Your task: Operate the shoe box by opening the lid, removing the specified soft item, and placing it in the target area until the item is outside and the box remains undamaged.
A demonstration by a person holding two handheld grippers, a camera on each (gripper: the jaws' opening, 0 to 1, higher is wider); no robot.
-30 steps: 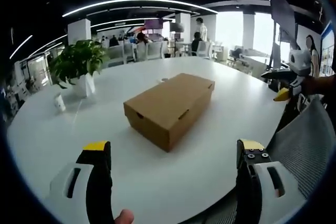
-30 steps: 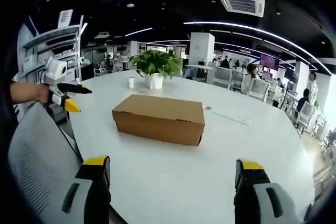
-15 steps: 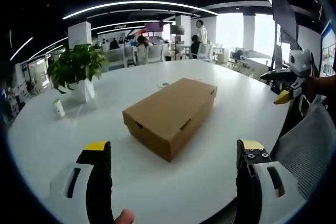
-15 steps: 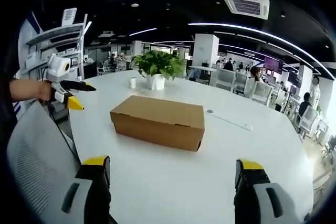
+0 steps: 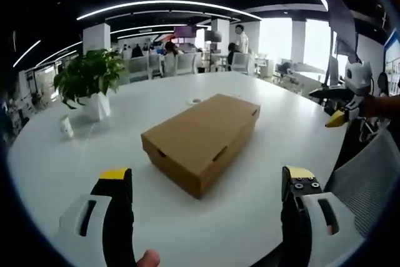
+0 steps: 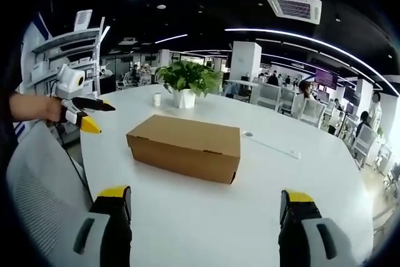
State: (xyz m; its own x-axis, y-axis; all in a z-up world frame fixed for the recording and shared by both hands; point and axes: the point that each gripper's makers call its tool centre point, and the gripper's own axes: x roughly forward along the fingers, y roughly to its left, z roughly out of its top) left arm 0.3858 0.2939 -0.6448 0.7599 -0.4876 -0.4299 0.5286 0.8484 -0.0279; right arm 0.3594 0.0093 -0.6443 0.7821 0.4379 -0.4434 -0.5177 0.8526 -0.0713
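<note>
Hiding its contents: closed shoe box.

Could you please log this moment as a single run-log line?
phase: approach | shoe box: lid closed, on white table | left gripper: open, short of box | right gripper: open, short of box

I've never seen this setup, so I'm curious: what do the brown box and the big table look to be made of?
The shoe box looks like plain matte brown cardboard, with folded edges and slot cut-outs. The table seems a smooth white laminate or painted top with a faint sheen; the exact material is unclear.
</note>
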